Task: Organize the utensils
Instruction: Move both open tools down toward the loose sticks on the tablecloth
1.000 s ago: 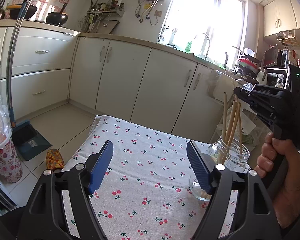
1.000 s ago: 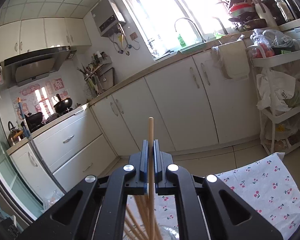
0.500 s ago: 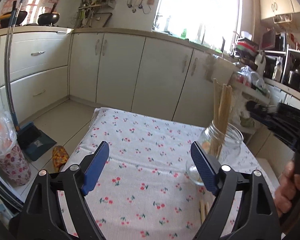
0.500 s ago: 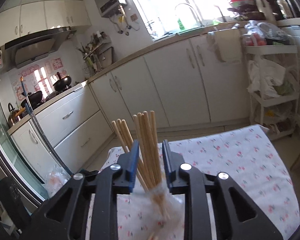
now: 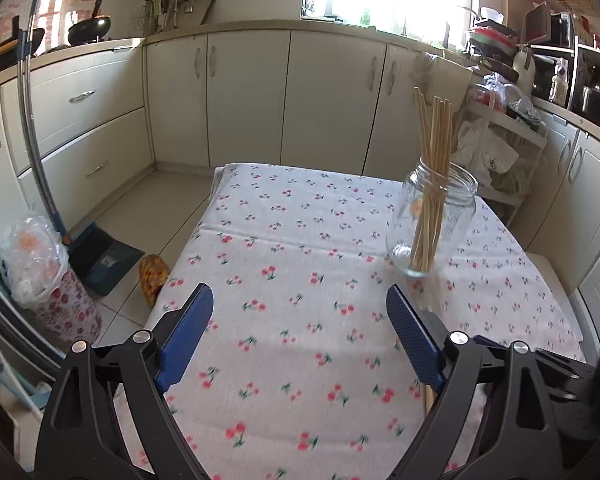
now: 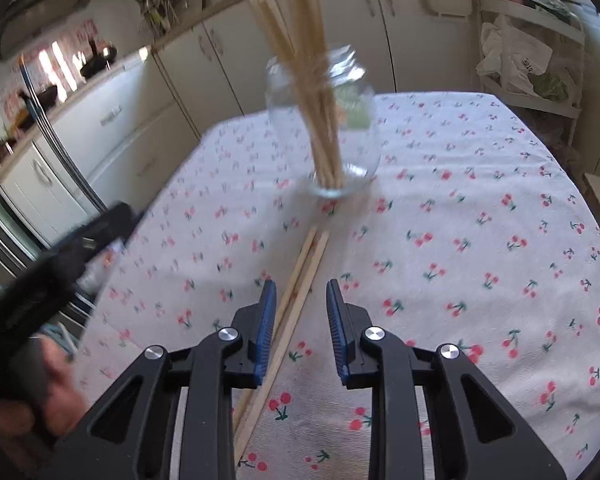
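Note:
A clear glass jar (image 5: 436,220) stands on the cherry-print tablecloth (image 5: 300,264) and holds several wooden chopsticks (image 5: 434,148) upright. The jar also shows in the right wrist view (image 6: 340,128). Two loose chopsticks (image 6: 300,280) lie on the cloth in front of the jar. My right gripper (image 6: 301,292) is open and empty, low over the near part of the loose pair. My left gripper (image 5: 300,320) is wide open and empty, above the cloth, left of and nearer than the jar.
White kitchen cabinets (image 5: 252,96) run behind the table. A dustpan and broom (image 5: 96,256) and a bagged bin (image 5: 44,272) stand on the floor at left. A white rack with bags (image 5: 496,148) stands at the right. The left gripper's body (image 6: 60,264) shows at left in the right wrist view.
My right gripper let go of a chopstick into the jar, opened, drew back and lowered over the loose pair on the cloth. My left gripper pulled back and tilted down a little.

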